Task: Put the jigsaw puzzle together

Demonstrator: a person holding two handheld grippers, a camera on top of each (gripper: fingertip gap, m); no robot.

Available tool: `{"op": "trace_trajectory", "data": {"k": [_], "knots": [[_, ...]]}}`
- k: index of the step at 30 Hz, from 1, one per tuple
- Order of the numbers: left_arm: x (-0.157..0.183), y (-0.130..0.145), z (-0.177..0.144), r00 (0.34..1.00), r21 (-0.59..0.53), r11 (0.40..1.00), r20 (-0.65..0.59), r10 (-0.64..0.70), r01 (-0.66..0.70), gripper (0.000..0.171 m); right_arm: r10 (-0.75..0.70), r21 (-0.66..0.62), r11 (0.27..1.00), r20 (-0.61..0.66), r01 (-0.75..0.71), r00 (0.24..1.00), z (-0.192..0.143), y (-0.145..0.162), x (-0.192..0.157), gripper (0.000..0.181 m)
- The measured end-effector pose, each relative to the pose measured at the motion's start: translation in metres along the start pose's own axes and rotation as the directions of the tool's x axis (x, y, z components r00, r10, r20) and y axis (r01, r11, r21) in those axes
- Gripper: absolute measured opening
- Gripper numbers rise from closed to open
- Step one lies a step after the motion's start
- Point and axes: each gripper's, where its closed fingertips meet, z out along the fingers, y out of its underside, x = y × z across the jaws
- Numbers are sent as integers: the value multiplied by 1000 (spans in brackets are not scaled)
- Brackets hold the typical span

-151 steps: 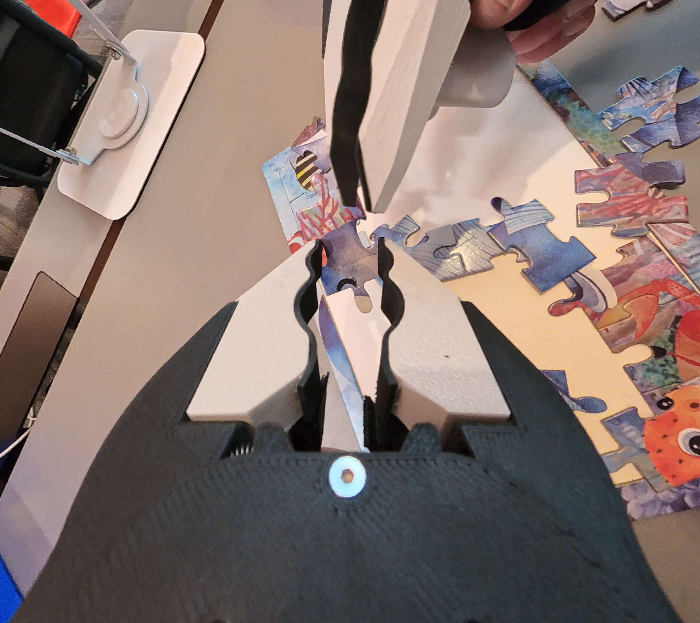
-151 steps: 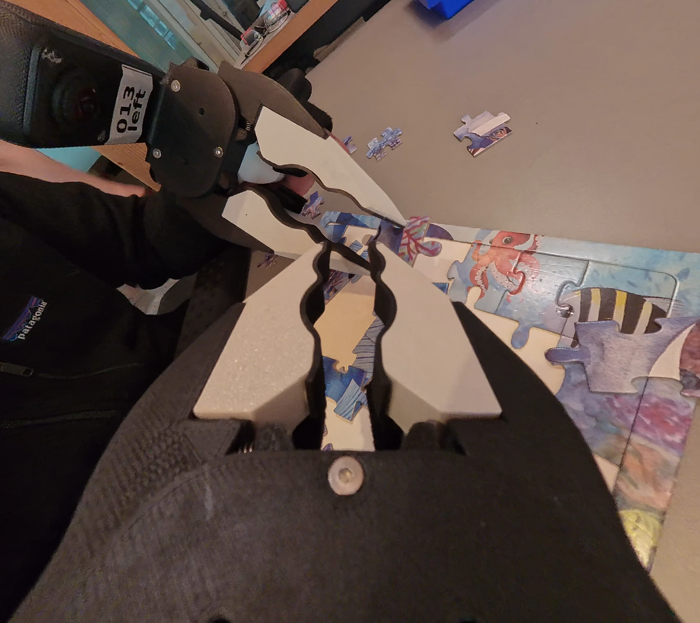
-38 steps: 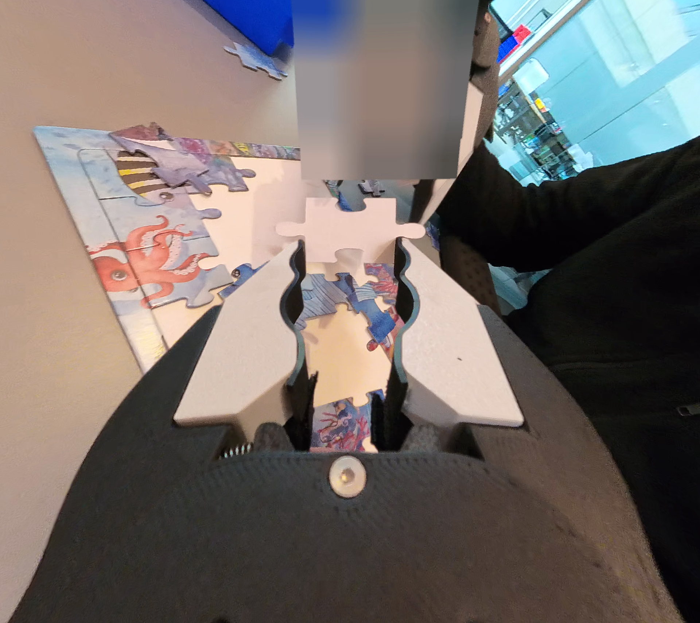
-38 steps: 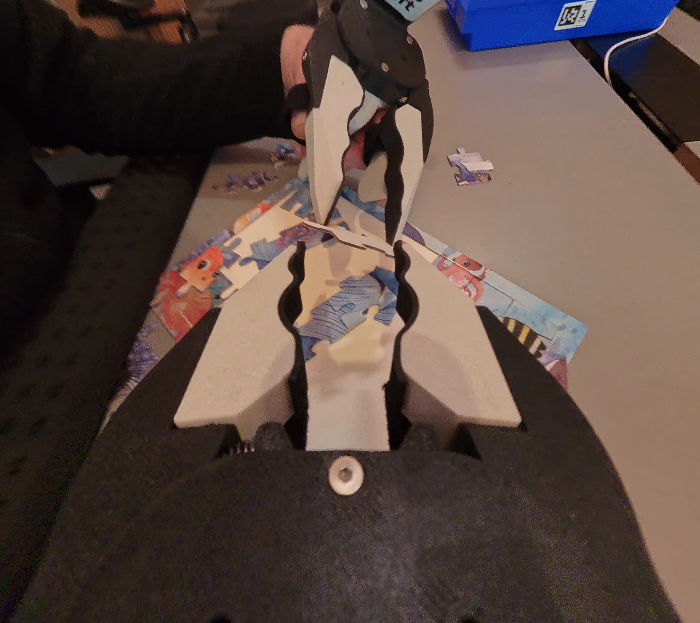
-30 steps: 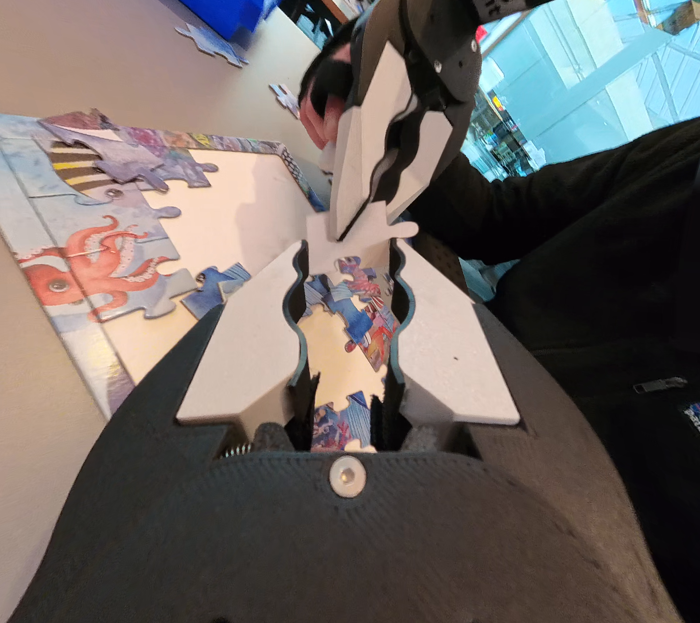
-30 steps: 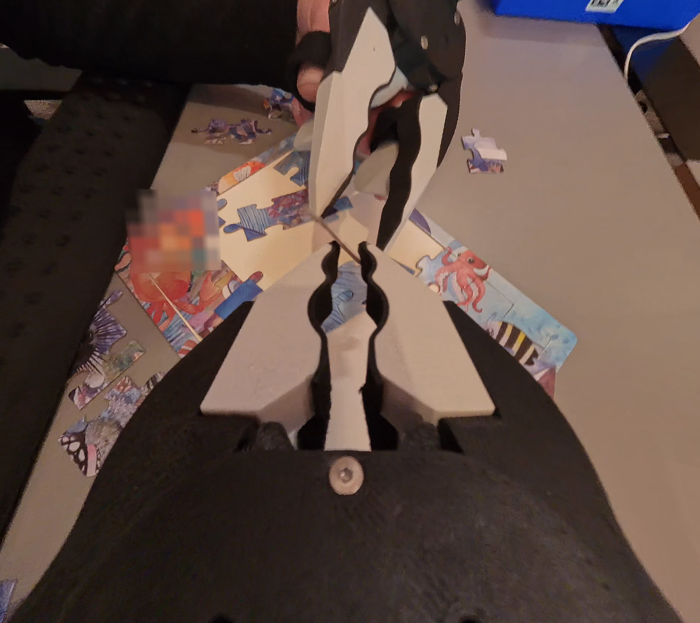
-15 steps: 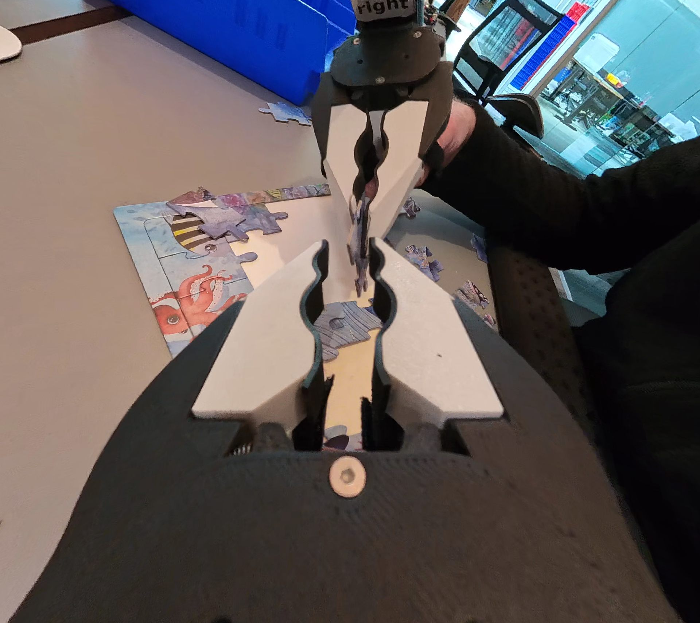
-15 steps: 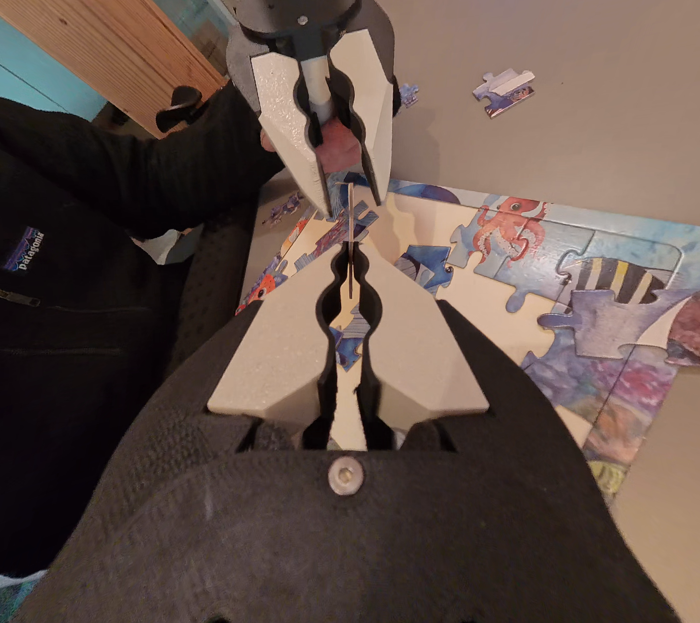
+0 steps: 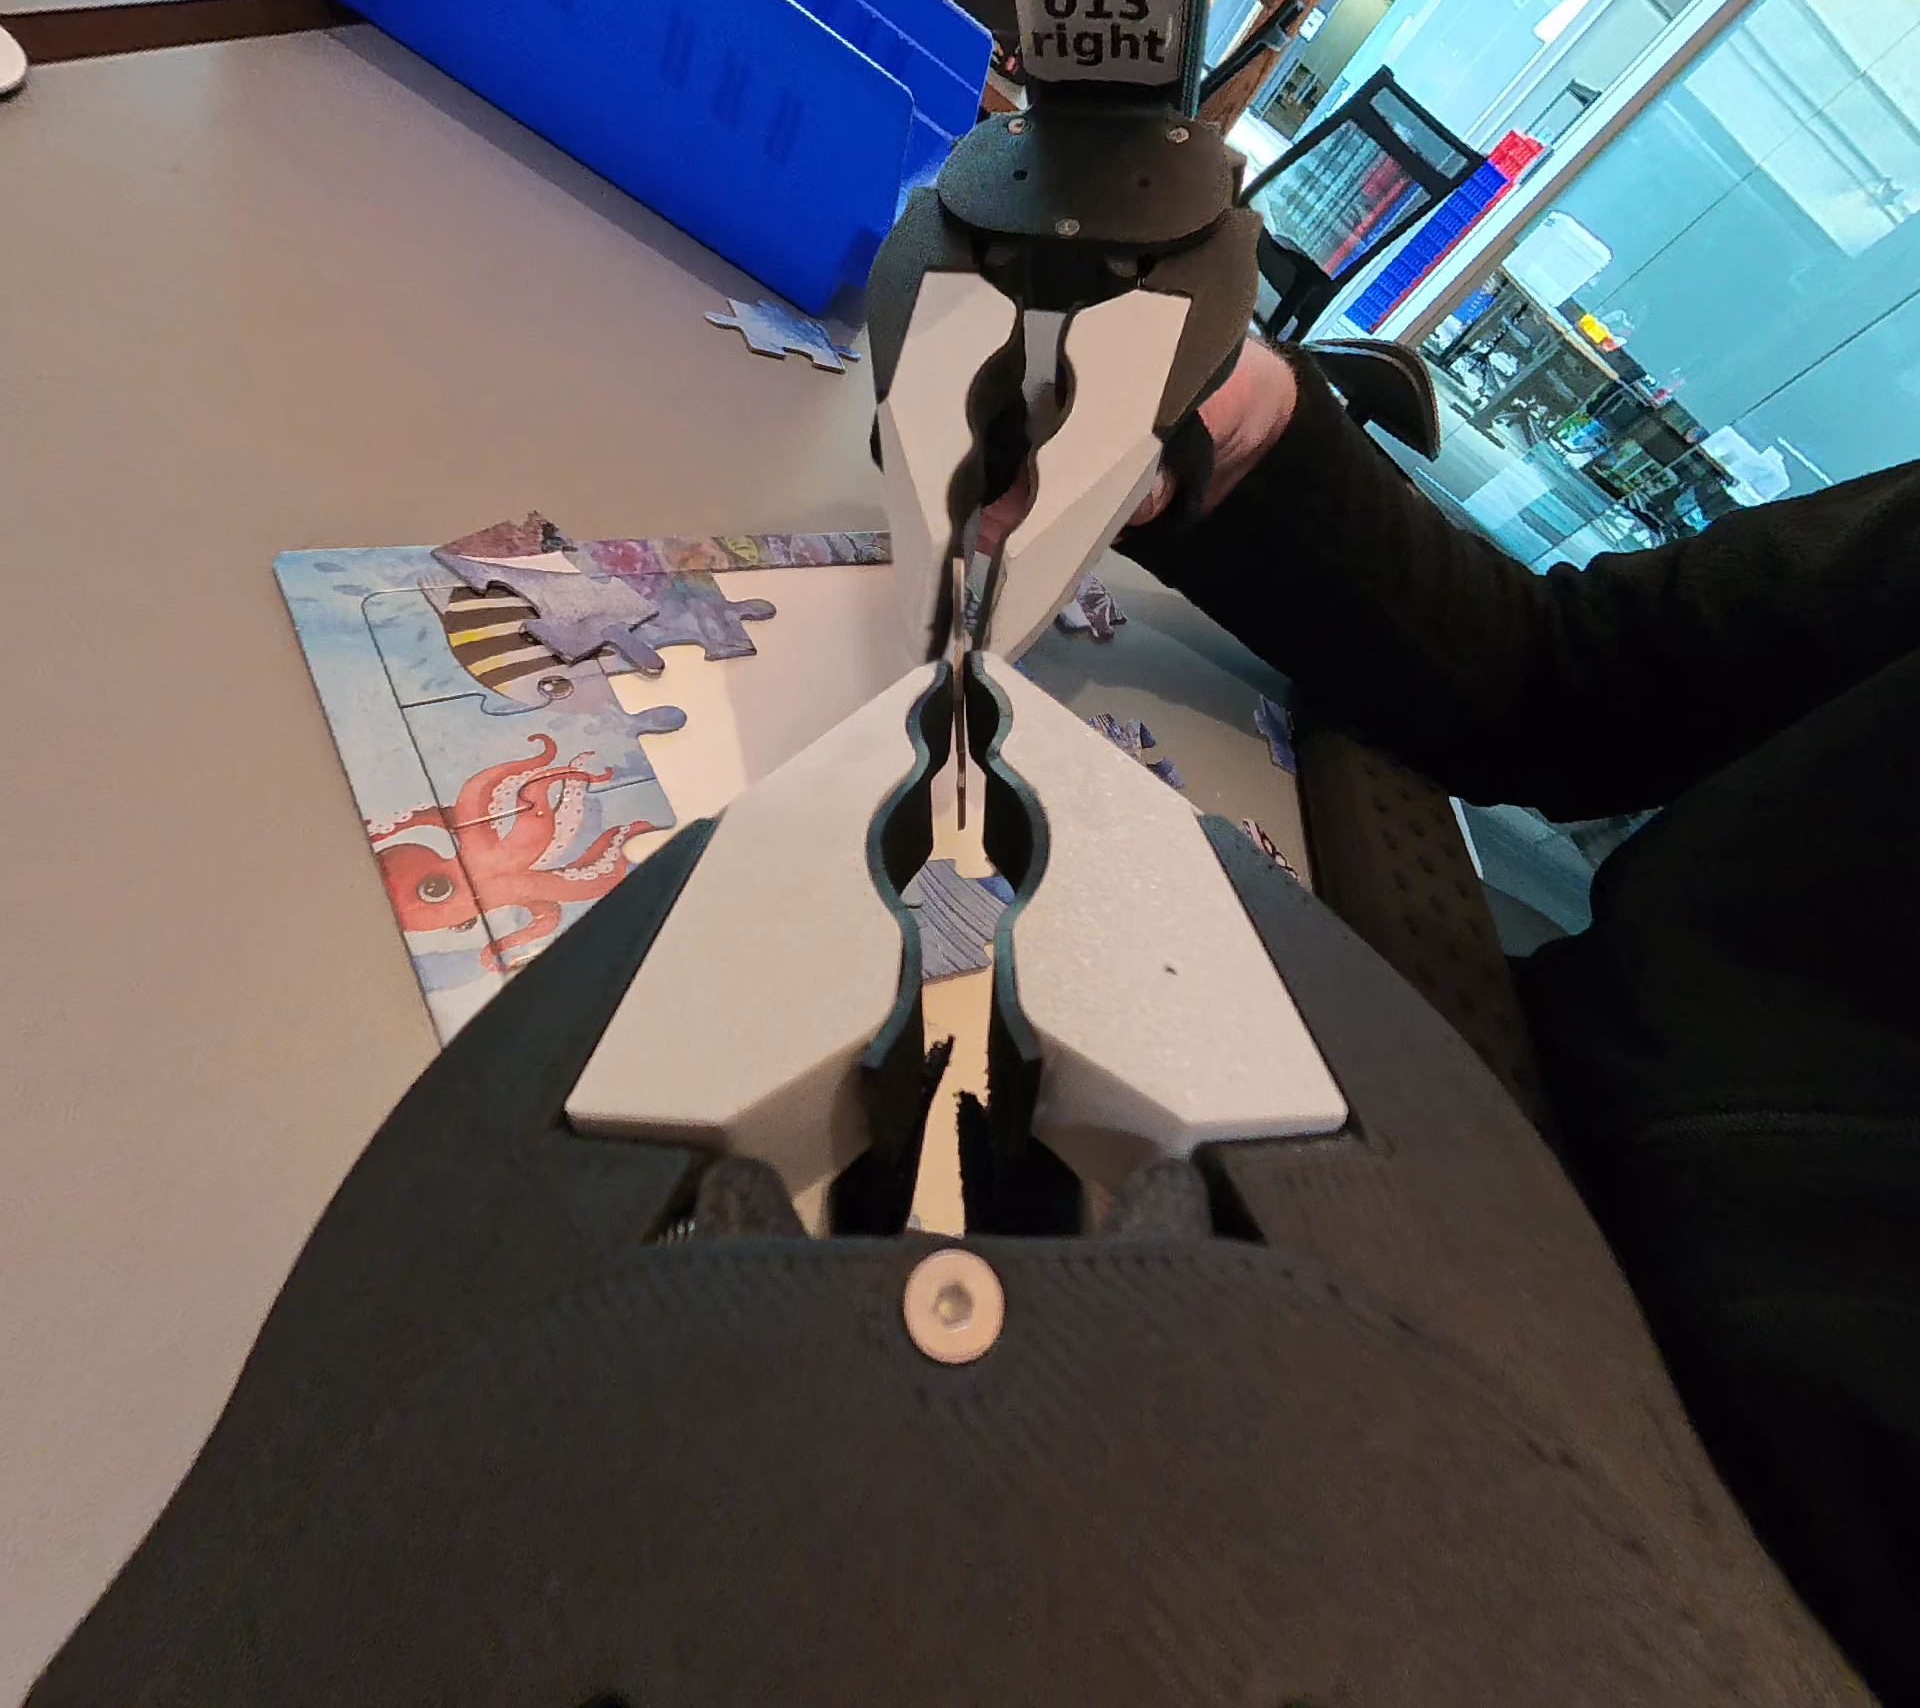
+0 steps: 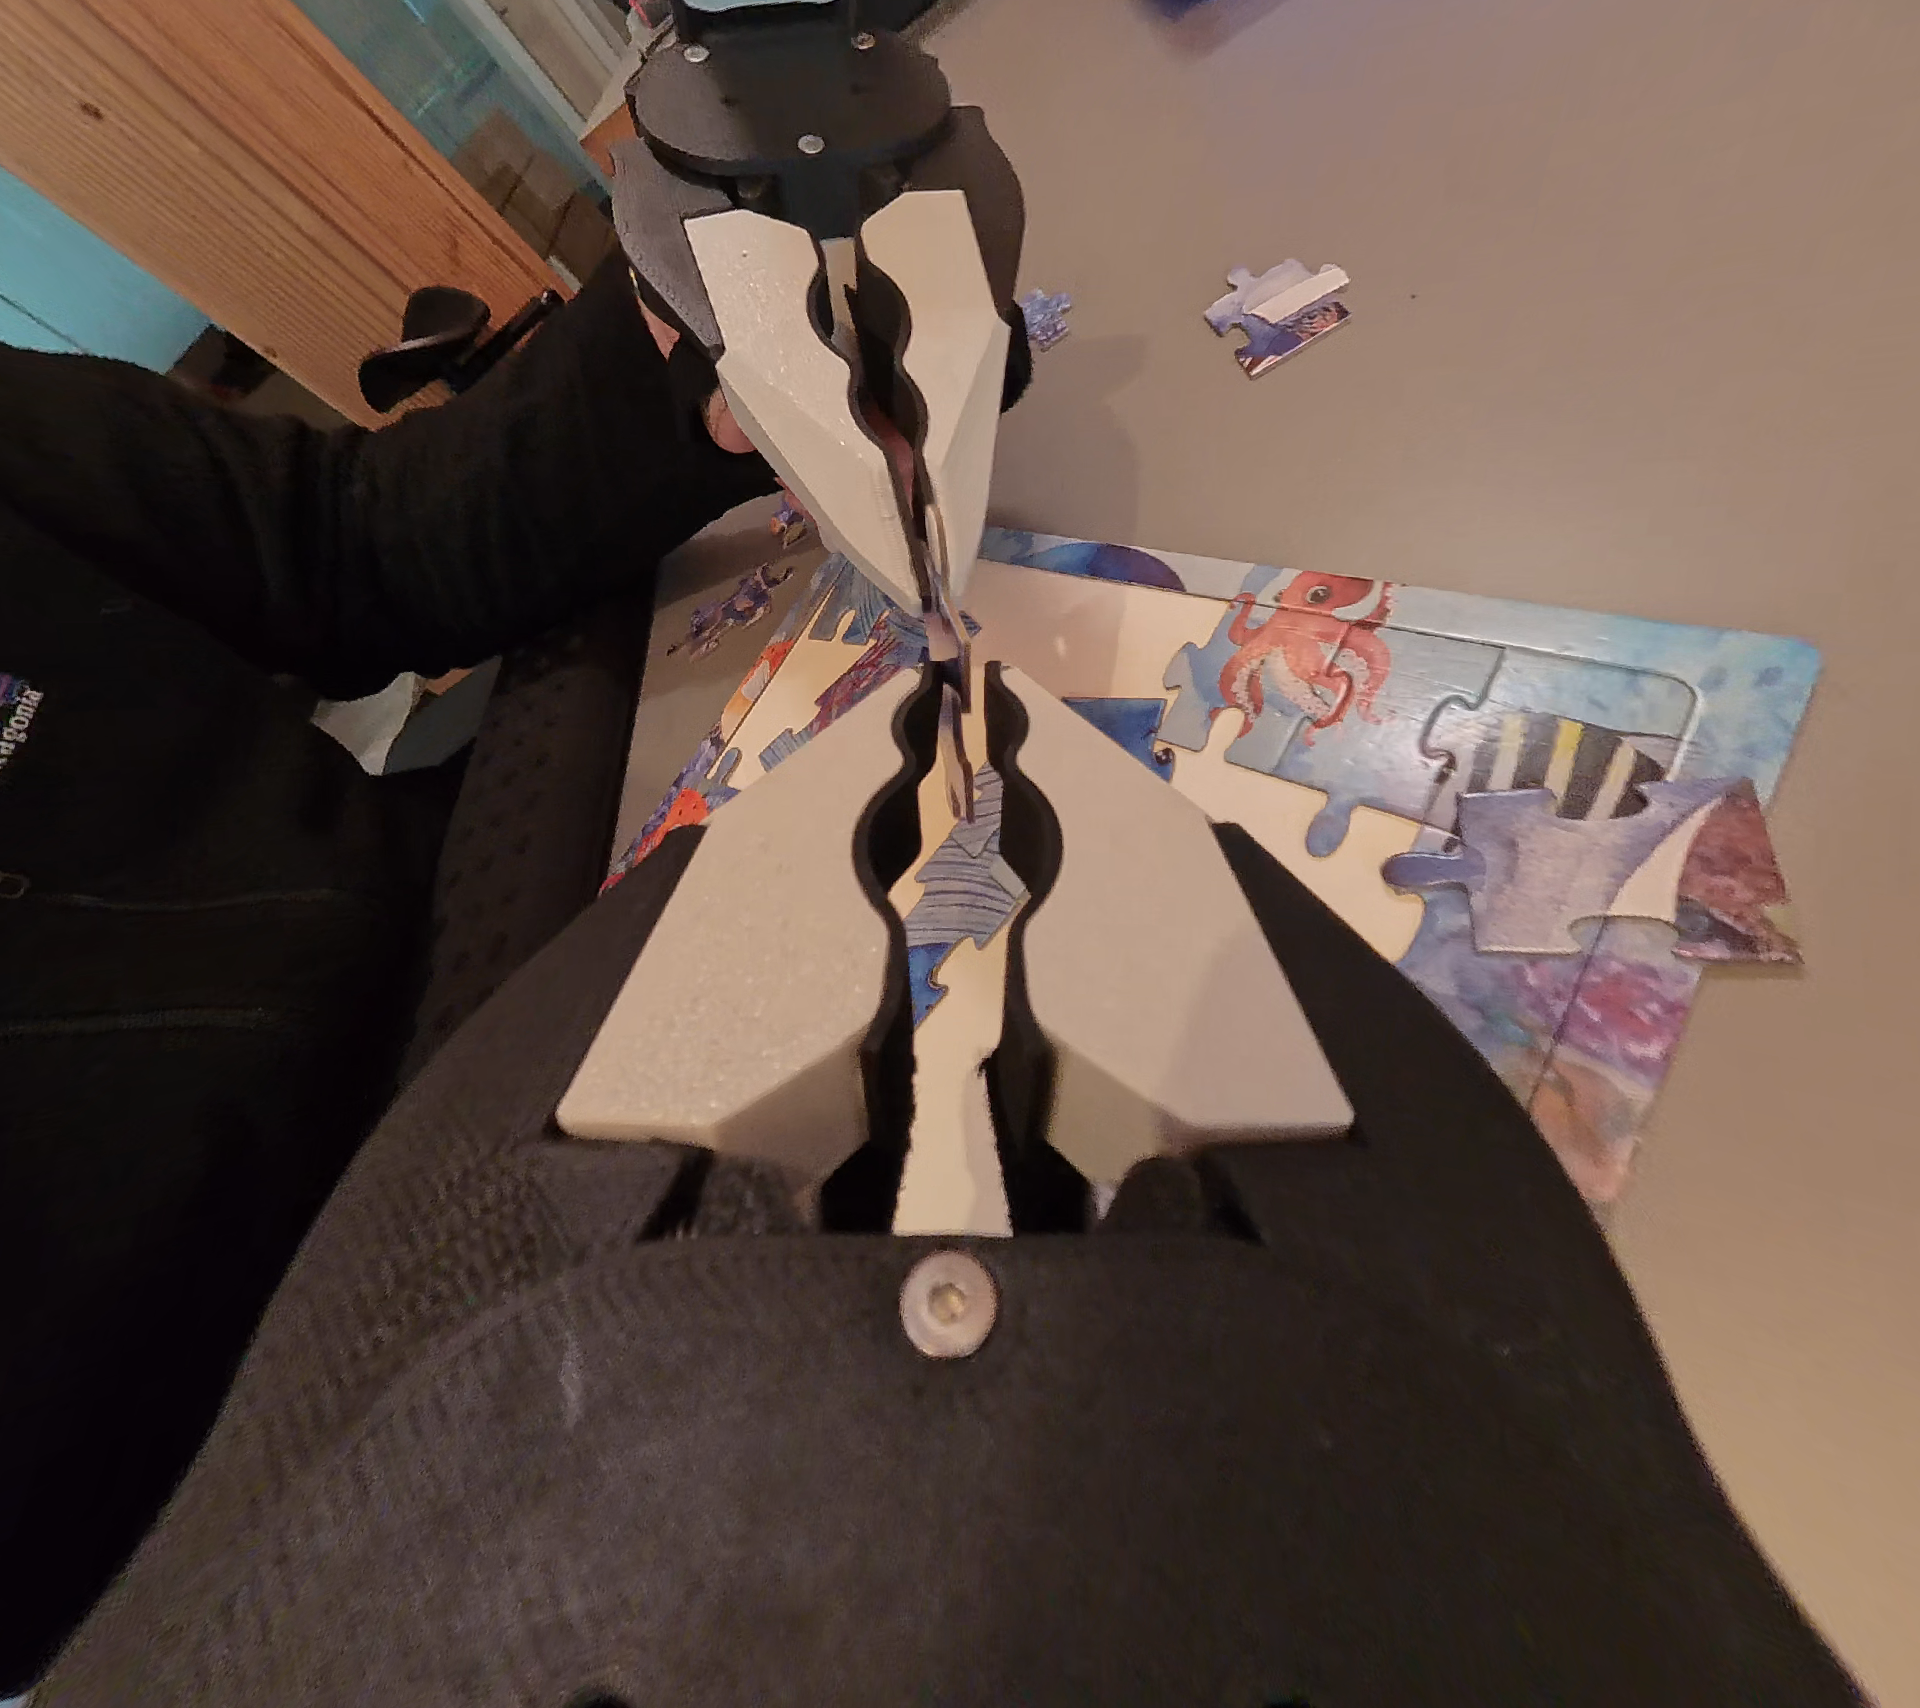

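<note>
1. The counter [image 9: 208,328] is seen to carry a puzzle tray [image 9: 332,619] at the left of the left wrist view, laid flat so that pieces can be pressed in from above. An octopus section [image 9: 509,837] and a striped fish section [image 9: 488,630] are already seated in it; a bare cream area remains unfilled beside them.
2. A loose folded piece [image 9: 540,588] is noted lying on top of the fish section, not seated.
3. At centre, a puzzle piece [image 9: 961,723] is held edge-on in the air above the tray, between the two pairs of tongs. It is judged to be mid-handover, or being turned for a better grip.
4. The left tongs [image 9: 961,682] are closed on the lower part of the piece. The right tongs [image 9: 961,619], pointing down from above, are closed on its upper part. The same double grip is confirmed in the right wrist view, with the right tongs [image 10: 961,692] below and the left tongs [image 10: 940,588] above.
5. A blue bin [image 9: 623,27] stands at the far edge of the counter, with a stray piece [image 9: 784,333] just beside it.
6. To the right, further loose pieces [image 9: 1138,739] are seen near the tray edge, within reach of the black sleeve [image 9: 1507,619].
</note>
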Motion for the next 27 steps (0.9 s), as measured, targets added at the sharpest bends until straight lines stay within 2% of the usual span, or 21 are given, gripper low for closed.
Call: {"op": "trace_trajectory", "data": {"k": [5,8,13,18,22,25,27], "knots": [[-1,2,6,1000,-8,1000,-5,-18,18,3,-21,-27,999,6,21,1000,2,3,-3,0],[-12,22,9,994,-133,989,83,75,-63,12,2,-51,999,-28,-3,1000,-2,7,3,0],[-16,49,13,978,-292,947,110,176,-137,29,79,-127,988,-73,-88,994,-11,23,15,0],[-16,65,21,966,-367,910,92,242,-193,31,115,-233,961,-149,-148,982,-12,47,29,0],[-18,78,27,957,-428,878,86,276,-214,31,101,-245,958,-190,-147,977,-8,50,37,0],[-18,86,27,953,-459,860,85,292,-222,31,58,-273,952,-282,-138,958,-8,55,51,9],[-17,87,26,957,-470,858,83,278,-208,30,50,-299,944,-296,-143,954,-7,60,54,14]]}}
